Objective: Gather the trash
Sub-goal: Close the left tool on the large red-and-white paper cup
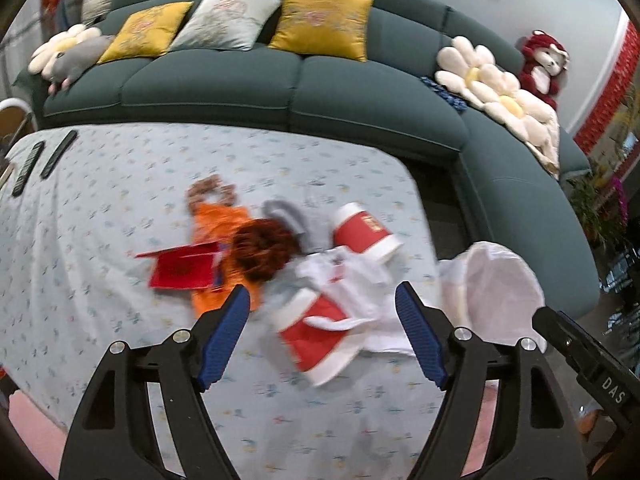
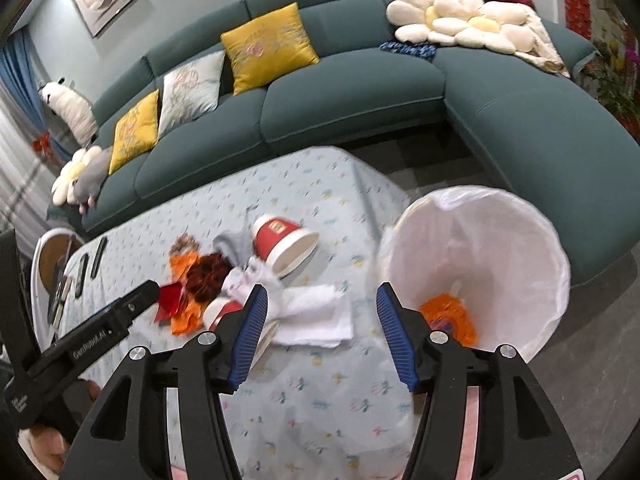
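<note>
Now both your grippers empty, jaws apart: left gripper [image 1: 322, 304] over nearer red paper cup [image 1: 316, 334] and white napkin [image 1: 352, 280], likely next pick. Right gripper [image 2: 322, 304] beside lined bin [image 2: 480, 240], orange wrapper [image 2: 450, 314] inside. Remaining trash heaped mid-tablecloth [image 1: 100, 208].

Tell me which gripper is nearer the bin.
Right. The right gripper hangs open at the table's edge with the bin just beside its outer finger. The left gripper, also open, hovers over the cups farther along the table.
</note>
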A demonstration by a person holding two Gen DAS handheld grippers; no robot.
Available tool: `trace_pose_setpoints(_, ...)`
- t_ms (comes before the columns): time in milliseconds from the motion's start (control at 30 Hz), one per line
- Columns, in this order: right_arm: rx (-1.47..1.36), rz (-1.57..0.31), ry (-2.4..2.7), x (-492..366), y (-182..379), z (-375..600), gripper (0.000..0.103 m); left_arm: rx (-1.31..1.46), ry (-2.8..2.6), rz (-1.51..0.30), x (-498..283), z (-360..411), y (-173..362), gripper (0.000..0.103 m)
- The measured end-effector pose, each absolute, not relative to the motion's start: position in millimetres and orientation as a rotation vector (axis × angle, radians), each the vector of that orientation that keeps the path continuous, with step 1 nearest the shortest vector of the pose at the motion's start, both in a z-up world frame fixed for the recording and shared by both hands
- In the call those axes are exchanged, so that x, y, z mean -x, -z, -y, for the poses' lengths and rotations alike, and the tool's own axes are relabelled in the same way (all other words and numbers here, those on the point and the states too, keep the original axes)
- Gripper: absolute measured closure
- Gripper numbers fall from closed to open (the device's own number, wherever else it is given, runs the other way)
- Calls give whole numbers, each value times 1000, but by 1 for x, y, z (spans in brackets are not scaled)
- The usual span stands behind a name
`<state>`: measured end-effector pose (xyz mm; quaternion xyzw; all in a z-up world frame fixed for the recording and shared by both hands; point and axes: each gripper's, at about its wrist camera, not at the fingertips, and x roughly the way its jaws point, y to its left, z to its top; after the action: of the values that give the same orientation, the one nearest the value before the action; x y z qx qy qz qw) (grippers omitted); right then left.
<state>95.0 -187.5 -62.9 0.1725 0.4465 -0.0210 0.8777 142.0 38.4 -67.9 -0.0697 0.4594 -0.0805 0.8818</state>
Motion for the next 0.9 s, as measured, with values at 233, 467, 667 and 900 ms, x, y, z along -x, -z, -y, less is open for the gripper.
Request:
trace_pose_setpoints(233, -329, -995, 0, -94, 86, 147, 47, 126, 113, -975, -132, -79, 85, 32)
trace_pose_setpoints(467, -306, -1053, -8, -93, 107, 126, 47, 137, 111, -1003, -121, -93, 103, 32)
trace_pose_setpoints(667, -326, -1067, 36, -94, 115, 139, 47, 115, 177, -1043, -114, -69, 122, 32)
trace_pose_setpoints(900, -360, -1080, 75, -96, 124, 158, 47, 51, 257, -1093, -106, -33, 152, 28)
